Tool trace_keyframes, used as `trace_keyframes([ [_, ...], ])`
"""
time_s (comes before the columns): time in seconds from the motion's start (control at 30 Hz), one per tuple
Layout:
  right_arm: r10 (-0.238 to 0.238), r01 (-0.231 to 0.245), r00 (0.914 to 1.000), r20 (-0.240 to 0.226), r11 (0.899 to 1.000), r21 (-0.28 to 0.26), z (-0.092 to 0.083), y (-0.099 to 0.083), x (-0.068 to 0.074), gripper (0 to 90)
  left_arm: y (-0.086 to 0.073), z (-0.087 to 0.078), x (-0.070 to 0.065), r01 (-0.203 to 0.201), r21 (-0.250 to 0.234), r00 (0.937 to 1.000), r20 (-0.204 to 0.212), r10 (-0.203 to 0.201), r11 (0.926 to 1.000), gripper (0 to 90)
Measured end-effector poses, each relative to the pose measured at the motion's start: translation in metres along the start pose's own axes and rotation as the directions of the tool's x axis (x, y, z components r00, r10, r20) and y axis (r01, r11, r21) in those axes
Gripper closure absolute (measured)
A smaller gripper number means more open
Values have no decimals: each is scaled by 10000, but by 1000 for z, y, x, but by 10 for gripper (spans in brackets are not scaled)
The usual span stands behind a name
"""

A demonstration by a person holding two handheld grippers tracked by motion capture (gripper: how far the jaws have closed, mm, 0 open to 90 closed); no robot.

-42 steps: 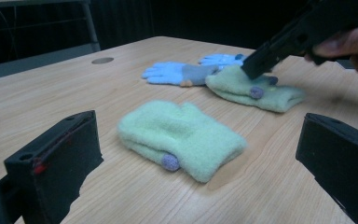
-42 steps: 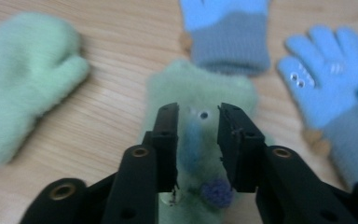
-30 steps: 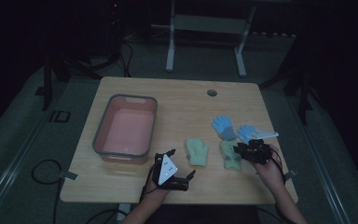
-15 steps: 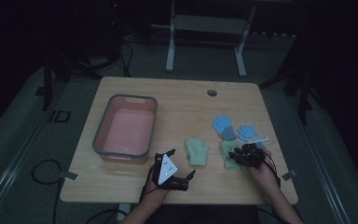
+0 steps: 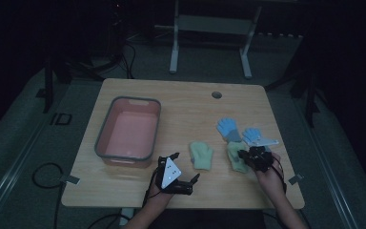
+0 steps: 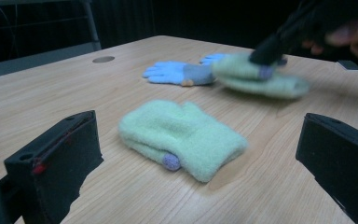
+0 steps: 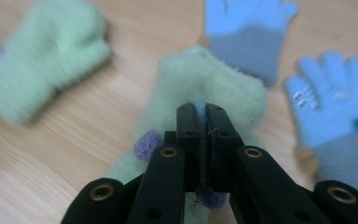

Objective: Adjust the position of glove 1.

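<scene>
Two pale green mittens lie near the table's front. My right gripper (image 5: 243,155) (image 7: 202,116) is shut on the right mitten (image 5: 235,161) (image 7: 200,79) (image 6: 261,81). Its jaws have just been closing, and they pinch the fuzzy fabric near the cuff. The other green mitten (image 5: 201,155) (image 6: 182,137) (image 7: 46,56) lies flat to its left. My left gripper (image 5: 185,168) (image 6: 198,156) rests low on the table, open, its wide jaws facing that mitten with nothing between them. Two blue gloves (image 5: 228,129) (image 5: 251,135) (image 7: 247,28) (image 7: 335,102) lie just beyond the right mitten.
A pink tub with a grey rim (image 5: 104,143) stands on the left half of the wooden table (image 5: 186,100). A round cable hole (image 5: 216,94) sits near the far edge. Dark floor and a metal frame lie beyond.
My right gripper has shifted slightly left onto the right green mitten and its jaws have closed on the fabric. The left gripper has stayed where it was.
</scene>
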State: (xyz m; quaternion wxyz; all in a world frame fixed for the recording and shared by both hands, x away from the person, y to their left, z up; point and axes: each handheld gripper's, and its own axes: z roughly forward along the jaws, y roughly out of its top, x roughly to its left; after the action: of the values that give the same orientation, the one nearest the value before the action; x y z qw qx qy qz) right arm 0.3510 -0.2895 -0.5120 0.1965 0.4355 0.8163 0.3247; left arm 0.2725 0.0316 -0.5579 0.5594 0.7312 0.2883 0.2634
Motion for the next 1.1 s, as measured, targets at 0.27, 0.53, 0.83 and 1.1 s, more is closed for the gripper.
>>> trace_keyframes([
  [0.27, -90, 87, 10000, -29, 9960, -891, -28, 36, 8, 856, 0, 0, 0, -59, -8, 10000, -9, 59, 10000, 0],
  [0.53, -616, 570, 9974, -387, 9923, -1098, -18, 59, 38, 856, 0, 0, 0, -74, 25, 10000, -8, 74, 10000, 0],
  [0.83, -1221, 1168, 9872, -1023, 9916, -557, 13, 68, 76, 856, 0, 0, 0, -32, 5, 10000, 3, 32, 10000, 0],
  [1.1, -1228, 1224, 9851, -1202, 9924, -113, 36, 65, 92, 854, 0, 0, 0, -35, 58, 10000, 30, 35, 10000, 0],
])
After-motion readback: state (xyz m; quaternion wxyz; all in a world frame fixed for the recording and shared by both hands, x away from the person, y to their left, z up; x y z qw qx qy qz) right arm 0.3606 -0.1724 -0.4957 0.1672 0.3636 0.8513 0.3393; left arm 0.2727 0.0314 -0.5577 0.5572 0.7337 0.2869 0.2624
